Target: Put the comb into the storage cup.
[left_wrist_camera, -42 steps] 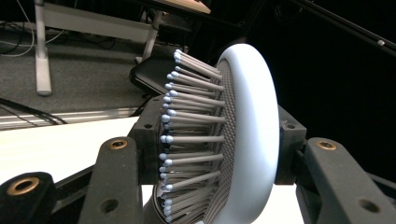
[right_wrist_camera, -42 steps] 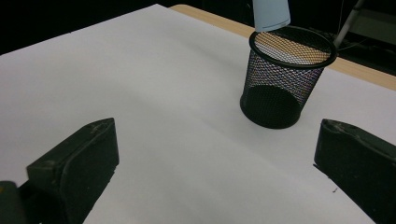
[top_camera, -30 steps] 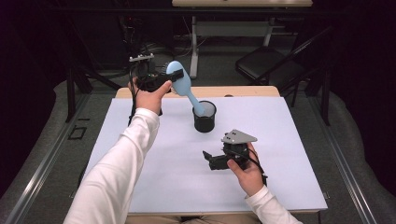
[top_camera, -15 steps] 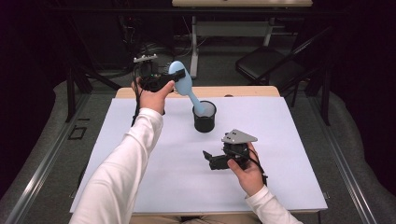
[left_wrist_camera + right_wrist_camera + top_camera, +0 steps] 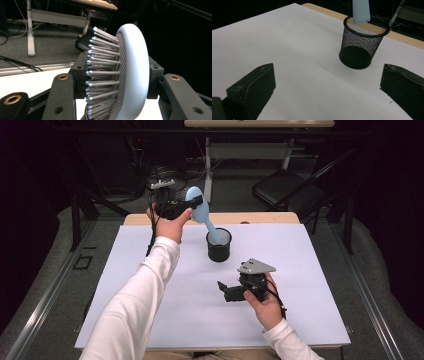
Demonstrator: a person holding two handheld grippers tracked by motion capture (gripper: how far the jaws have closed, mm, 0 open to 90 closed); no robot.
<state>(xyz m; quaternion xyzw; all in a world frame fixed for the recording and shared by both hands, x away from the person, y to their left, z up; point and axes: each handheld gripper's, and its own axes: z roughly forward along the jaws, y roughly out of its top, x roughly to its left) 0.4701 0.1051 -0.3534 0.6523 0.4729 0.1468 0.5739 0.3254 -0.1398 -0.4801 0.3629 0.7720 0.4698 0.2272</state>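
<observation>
Gripper work at the far end first: the left gripper [image 5: 192,202] is held up off the worktop [image 5: 150,270] at about 11 o'clock from the table's middle, its 2 jaws clamped on the oval head of a pale blue hairbrush [image 5: 200,210]. Seen along that gripper, the brush head [image 5: 130,75] stands on edge between the jaws, bristles pointing to 9 o'clock, one jaw pressing the bristle side and the other the smooth back. From the high view the brush slants down toward 4 o'clock, and its handle tip sits inside the rim of a black mesh cup [image 5: 219,246]. That cup stands upright on the white sheet, just past the centre toward 12 o'clock. From the right gripper's own camera the blue handle end [image 5: 361,11] dips into the cup's mouth [image 5: 362,47] at its far edge. Nearer the person, at about 5 o'clock from the cup and well apart from it, the right gripper [image 5: 224,290] rests low over the worktop with its 2 jaws spread wide and nothing between them, pointing toward the cup.
</observation>
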